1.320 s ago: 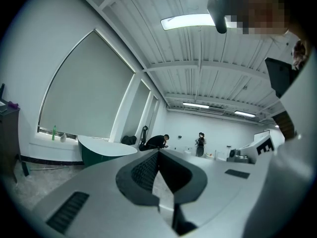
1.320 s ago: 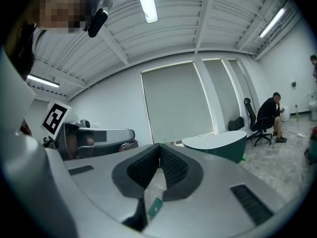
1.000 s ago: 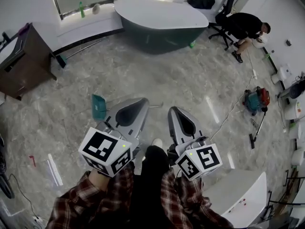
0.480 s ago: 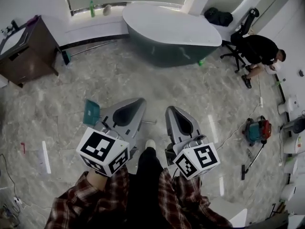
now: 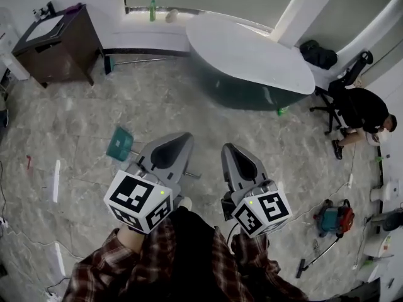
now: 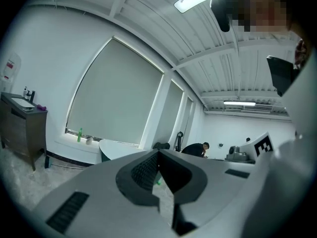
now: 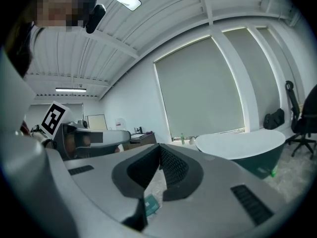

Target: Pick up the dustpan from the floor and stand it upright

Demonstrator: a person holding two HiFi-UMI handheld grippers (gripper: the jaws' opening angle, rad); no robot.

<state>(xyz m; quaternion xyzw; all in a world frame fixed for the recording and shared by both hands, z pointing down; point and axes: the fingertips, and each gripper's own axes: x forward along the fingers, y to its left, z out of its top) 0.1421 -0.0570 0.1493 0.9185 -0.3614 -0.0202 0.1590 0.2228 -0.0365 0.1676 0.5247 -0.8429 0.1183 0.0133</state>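
Open room: pale marble floor (image 5: 75, 124) lies bare in a broad band ahead of both grippers and out to the left.
Far edge: an oval desk (image 5: 252, 55) with a white top and dark green base stands ahead and to the right, under the window wall.
Left edge: a brown cabinet (image 5: 60, 39) stands in the far left corner, well apart from the grippers.
Right edge: a seated person (image 5: 365, 109) is by the right wall, and a red and teal vacuum cleaner (image 5: 334, 218) sits on the floor nearer, to the right of the right gripper.
Left gripper (image 5: 181, 138): held about level over the floor, its jaws closed tip to tip with nothing between them.
Right gripper (image 5: 228, 148): just beside the left one and roughly parallel to it, jaws likewise pressed together and empty.
Dustpan (image 5: 119, 144): teal, lying on the floor just left of the left gripper's body and below it, touched by neither pair of jaws. In the right gripper view it shows low, beneath the closed jaws.
Between the grippers: the person's dark trouser leg and bare floor.
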